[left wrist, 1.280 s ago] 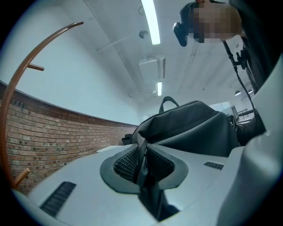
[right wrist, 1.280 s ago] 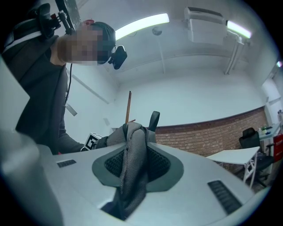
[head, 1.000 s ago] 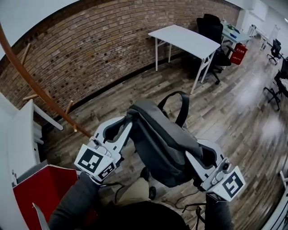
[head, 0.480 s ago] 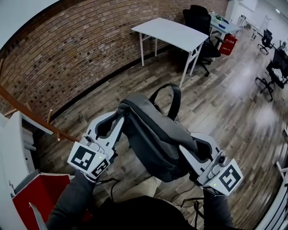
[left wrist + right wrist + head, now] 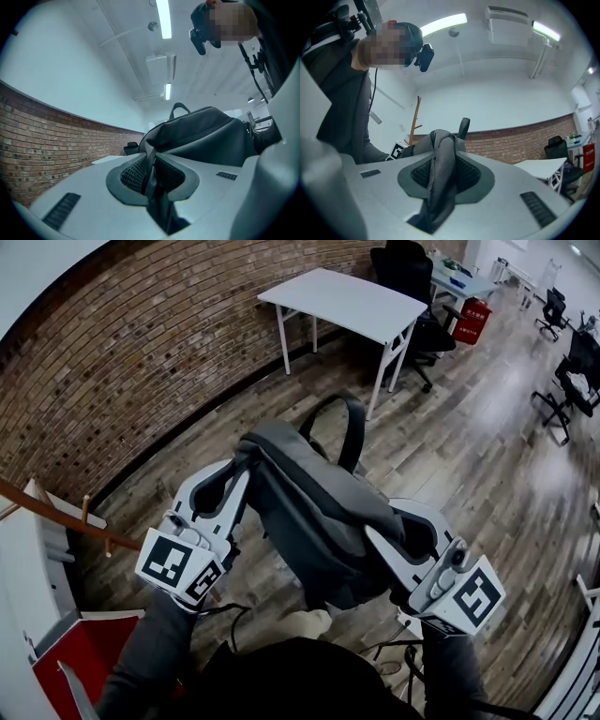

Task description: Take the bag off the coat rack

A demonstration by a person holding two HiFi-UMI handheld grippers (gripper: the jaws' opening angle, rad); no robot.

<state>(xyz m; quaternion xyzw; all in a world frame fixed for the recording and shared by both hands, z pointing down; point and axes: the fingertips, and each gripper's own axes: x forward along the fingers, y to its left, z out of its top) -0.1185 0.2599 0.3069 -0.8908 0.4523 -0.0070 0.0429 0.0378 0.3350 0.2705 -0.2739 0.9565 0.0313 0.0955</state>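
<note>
The grey bag [image 5: 314,512] hangs in the air between my two grippers, free of the wooden coat rack [image 5: 61,512], which stands off to the left. Its dark handle loop [image 5: 342,427] sticks up behind it. My left gripper [image 5: 246,467] is shut on the bag's upper left edge. In the left gripper view the jaws [image 5: 151,161] pinch a dark strap, with the bag body [image 5: 201,136] beyond. My right gripper [image 5: 377,542] is shut on the bag's lower right side. Its own view shows the jaws [image 5: 443,164] clamped on a grey mesh strap [image 5: 440,187].
A brick wall [image 5: 141,343] runs along the back. A white table [image 5: 342,301] and a black office chair [image 5: 408,273] stand ahead on the wood floor [image 5: 469,427]. A red box [image 5: 66,662] sits low at the left. More chairs [image 5: 572,362] stand at the right.
The bag and both grippers have come away from the coat rack, which has slid toward the left edge of the head view. Both grips are unchanged.
</note>
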